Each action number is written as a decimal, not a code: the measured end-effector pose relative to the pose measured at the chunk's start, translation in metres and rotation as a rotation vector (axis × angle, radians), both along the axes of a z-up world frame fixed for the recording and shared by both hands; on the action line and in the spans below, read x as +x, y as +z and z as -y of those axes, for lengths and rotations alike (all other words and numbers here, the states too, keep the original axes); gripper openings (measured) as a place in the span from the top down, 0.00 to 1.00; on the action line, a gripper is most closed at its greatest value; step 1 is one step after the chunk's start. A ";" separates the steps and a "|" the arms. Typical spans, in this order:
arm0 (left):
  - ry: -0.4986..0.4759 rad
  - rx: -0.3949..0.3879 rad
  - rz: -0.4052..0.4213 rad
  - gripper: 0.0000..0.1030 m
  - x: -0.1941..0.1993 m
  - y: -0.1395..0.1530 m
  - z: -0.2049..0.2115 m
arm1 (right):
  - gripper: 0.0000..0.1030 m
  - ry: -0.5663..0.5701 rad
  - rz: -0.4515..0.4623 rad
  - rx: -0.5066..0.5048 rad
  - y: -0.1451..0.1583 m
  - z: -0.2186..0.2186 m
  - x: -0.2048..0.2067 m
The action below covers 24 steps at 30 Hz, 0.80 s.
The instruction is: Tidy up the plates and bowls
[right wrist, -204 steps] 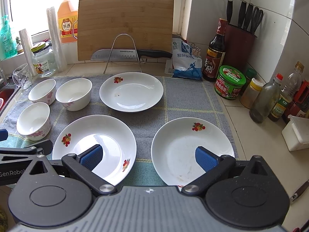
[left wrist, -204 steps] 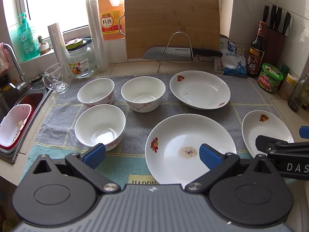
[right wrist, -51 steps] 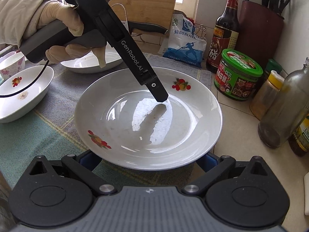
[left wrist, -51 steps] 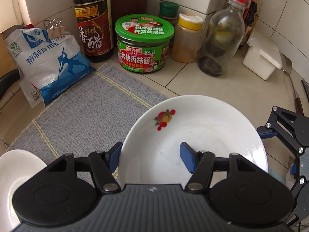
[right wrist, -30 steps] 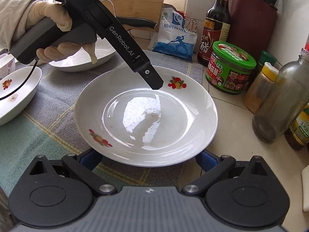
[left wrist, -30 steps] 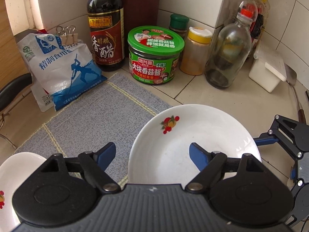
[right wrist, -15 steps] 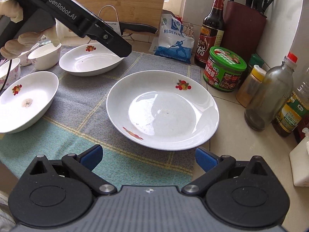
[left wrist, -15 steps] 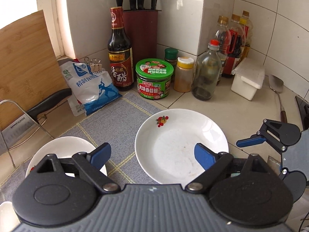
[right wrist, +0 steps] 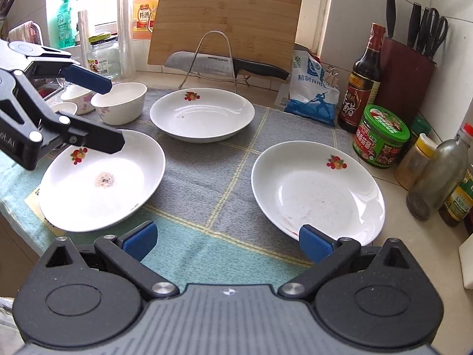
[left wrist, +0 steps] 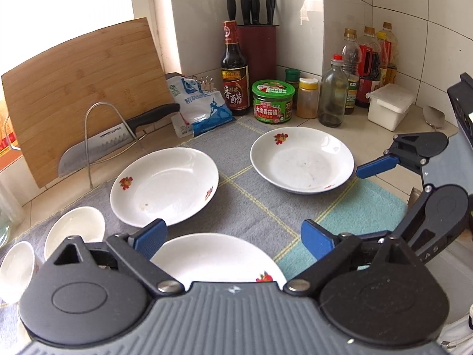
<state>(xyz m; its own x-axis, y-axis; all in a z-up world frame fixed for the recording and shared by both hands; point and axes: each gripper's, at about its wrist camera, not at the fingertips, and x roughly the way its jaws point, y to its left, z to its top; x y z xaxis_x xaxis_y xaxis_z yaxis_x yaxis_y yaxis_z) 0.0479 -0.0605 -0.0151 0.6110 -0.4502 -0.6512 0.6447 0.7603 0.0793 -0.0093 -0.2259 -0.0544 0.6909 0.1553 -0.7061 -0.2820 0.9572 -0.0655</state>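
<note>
The left gripper (left wrist: 233,238) hung over the near-left plate (right wrist: 100,177) with its jaws opening and nothing between the blue pads; that plate showed below them, untouched. The right gripper (right wrist: 226,242) stood wide as well and held nothing, its right pad close over the near rim of the right-hand plate (right wrist: 317,189), though whether it touched could not be told.

All three plates lay apart on the grey-and-teal mat (right wrist: 207,177): the stained one near left, the far plate (right wrist: 202,114) in front of the cutting board (right wrist: 227,20), and the right-hand one near the mat's edge, just beside the green-lidded jar (right wrist: 381,136). Three small bowls (right wrist: 121,103) were clustered at the far left.

The plates looked like glazed white ceramic, so they would likely be stiff, fairly heavy for a two-finger pinch, slick and prone to chip or shatter if dropped. The sensible hold was probably the raised rim, one pad under the lip and one on top, taken at the nearest edge. A pinched plate would tend to droop from one side, so a second grip on the opposite rim might steady it. The bowls could be taken by the wall just below the lip.
</note>
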 end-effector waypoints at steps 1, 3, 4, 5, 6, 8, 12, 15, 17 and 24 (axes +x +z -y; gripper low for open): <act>0.018 -0.001 -0.010 0.06 -0.005 -0.003 -0.008 | 0.00 0.005 0.003 0.004 0.001 -0.005 0.000; 0.044 -0.006 -0.026 0.06 -0.012 -0.008 -0.021 | 0.00 0.010 0.001 0.005 0.001 -0.013 0.001; 0.063 -0.008 -0.030 0.06 -0.018 -0.011 -0.029 | 0.00 0.010 0.004 0.007 0.002 -0.017 0.000; 0.078 -0.008 -0.033 0.06 -0.021 -0.014 -0.036 | 0.00 0.009 0.005 0.010 0.002 -0.020 0.001; 0.093 -0.007 -0.038 0.06 -0.024 -0.017 -0.041 | 0.00 0.010 0.001 0.019 0.003 -0.023 0.001; 0.120 -0.016 -0.057 0.06 -0.031 -0.022 -0.053 | 0.00 0.007 -0.002 0.031 0.003 -0.028 0.001; 0.151 -0.024 -0.097 0.06 -0.040 -0.034 -0.072 | 0.00 0.005 -0.007 0.051 0.002 -0.038 0.001; 0.158 -0.023 -0.130 0.06 -0.048 -0.044 -0.082 | 0.00 0.002 -0.021 0.069 0.000 -0.043 0.003; 0.157 -0.011 -0.147 0.06 -0.052 -0.052 -0.087 | 0.00 0.005 -0.034 0.080 -0.002 -0.047 0.004; 0.165 0.036 -0.146 0.06 -0.052 -0.079 -0.096 | 0.00 0.004 -0.059 0.084 -0.006 -0.061 0.008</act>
<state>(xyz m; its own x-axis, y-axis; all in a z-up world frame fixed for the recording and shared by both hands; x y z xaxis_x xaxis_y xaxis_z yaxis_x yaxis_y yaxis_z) -0.0042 0.0358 -0.0940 0.5722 -0.3266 -0.7523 0.5183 0.8549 0.0230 -0.0009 -0.1644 -0.0605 0.6473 0.2187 -0.7301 -0.2873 0.9573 0.0320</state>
